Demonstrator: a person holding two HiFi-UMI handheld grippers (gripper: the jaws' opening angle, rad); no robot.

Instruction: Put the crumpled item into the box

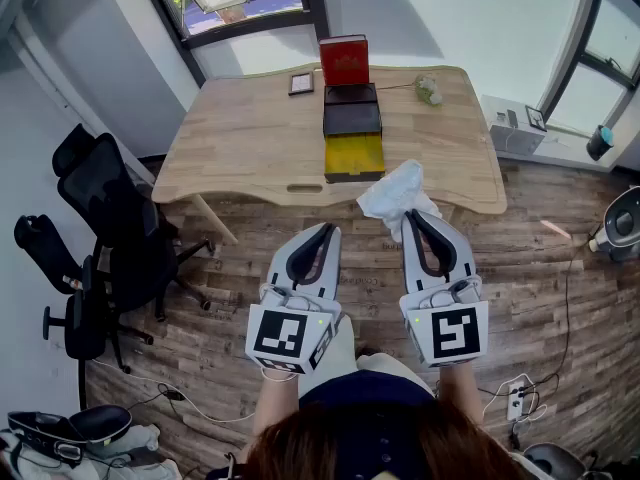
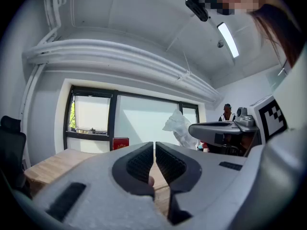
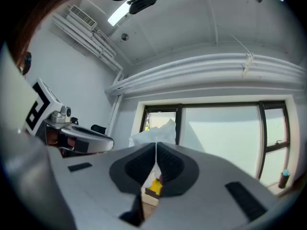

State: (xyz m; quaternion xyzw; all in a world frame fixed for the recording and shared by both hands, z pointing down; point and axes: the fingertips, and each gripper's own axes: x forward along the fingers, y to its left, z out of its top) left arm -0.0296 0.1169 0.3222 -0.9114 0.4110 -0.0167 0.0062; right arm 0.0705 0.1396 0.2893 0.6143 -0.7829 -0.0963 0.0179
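Wood-plank flooring surrounds a light wooden table [image 1: 250, 138] in the head view, with a black office chair [image 1: 110, 238] at the left. On the table stands an open box [image 1: 352, 118]: its red lid [image 1: 343, 60] is upright at the far end and its yellow-lined section [image 1: 354, 155] is nearest. The right hand-held gripper [image 1: 412, 218] pinches a crumpled white item [image 1: 398, 193] at its jaw tips, over the table's near edge and near the yellow-lined section. The left hand-held gripper [image 1: 327, 232] hangs beside it over the floor. Left gripper view: jaws pressed together with nothing between them; the crumpled white item [image 2: 180, 126] shows at the right. Right gripper view: jaws clamped on the crumpled white item [image 3: 156, 133], with the yellow-lined section [image 3: 154, 186] visible below them.
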